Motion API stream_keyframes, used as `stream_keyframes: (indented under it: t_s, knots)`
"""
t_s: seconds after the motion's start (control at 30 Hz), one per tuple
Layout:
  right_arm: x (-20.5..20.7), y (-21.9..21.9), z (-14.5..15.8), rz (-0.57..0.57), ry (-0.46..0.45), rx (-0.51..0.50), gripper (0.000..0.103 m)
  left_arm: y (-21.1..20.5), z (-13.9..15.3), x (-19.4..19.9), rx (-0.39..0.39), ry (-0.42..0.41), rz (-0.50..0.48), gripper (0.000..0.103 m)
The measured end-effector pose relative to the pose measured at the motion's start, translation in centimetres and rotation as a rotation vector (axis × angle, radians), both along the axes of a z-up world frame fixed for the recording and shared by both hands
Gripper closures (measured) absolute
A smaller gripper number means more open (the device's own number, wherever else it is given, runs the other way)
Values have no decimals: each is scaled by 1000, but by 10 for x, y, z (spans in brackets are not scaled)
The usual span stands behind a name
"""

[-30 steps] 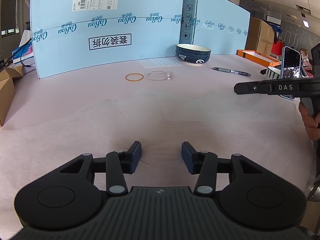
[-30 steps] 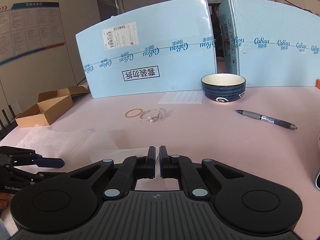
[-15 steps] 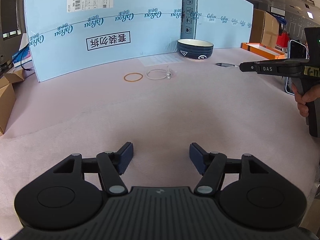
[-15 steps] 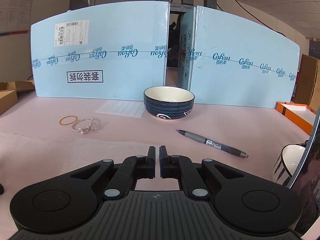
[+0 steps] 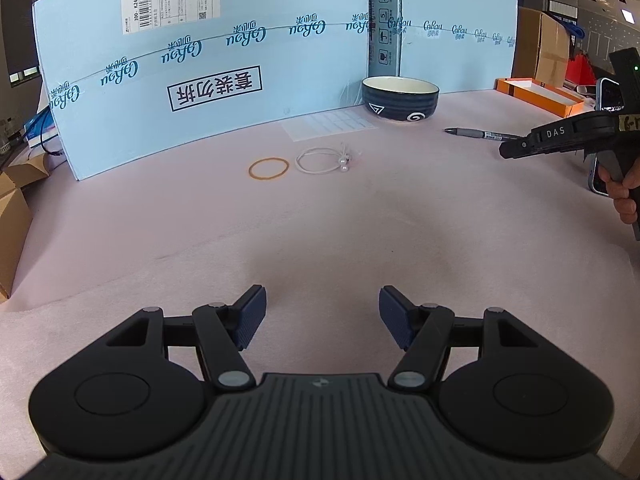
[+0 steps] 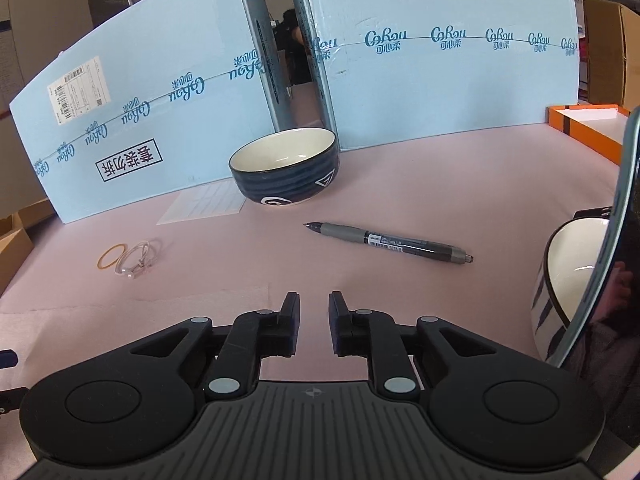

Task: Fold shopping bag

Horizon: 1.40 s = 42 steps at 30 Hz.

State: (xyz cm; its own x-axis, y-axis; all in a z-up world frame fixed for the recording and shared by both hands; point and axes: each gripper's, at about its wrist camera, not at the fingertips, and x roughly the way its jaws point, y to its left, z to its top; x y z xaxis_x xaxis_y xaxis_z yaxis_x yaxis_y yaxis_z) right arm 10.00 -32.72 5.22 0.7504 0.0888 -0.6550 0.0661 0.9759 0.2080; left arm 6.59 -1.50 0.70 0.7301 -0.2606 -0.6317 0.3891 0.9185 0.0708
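A thin whitish-pink sheet that may be the flattened shopping bag lies on the pink table under my left gripper; its edge runs across the lower left. In the right wrist view the same sheet lies left of my fingers. My left gripper is wide open and empty, low over the sheet. My right gripper is open a small way and empty; it also shows in the left wrist view at the far right, held in a hand.
A dark blue bowl, a grey pen, a rubber band, a white hair tie and a paper slip lie before blue cardboard walls. An orange box, a phone and a striped bowl are at the right.
My right gripper has opened a little from shut and swung right, tilting toward the bowl and pen. My left gripper opened wider and moved slightly closer to the back wall.
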Motion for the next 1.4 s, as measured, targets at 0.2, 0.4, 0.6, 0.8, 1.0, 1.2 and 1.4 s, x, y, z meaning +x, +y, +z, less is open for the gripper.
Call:
stream_keyframes:
  t_s: [0.2, 0.4, 0.6, 0.8, 1.0, 1.2, 1.4]
  knots:
    - [-47, 4, 17, 53, -27, -5, 78, 47, 7, -30, -48, -32, 127, 43]
    - [-108, 12, 21, 67, -75, 54, 78, 108, 12, -71, -147, -64, 351, 42]
    - [-159, 10, 16, 17, -54, 78, 74, 158, 8, -109, -203, -107, 560, 41]
    - [-177, 5, 12, -46, -70, 100, 68, 191, 4, -136, -194, -133, 697, 26]
    - [-142, 11, 26, -9, -32, 125, 56, 212, 8, -139, -195, -102, 706, 25]
    - [-69, 40, 30, 91, 30, 144, 56, 206, 24, -86, -82, -63, 563, 23]
    - [-6, 78, 20, 99, 62, 33, 56, 198, 18, -8, 133, -13, 584, 23]
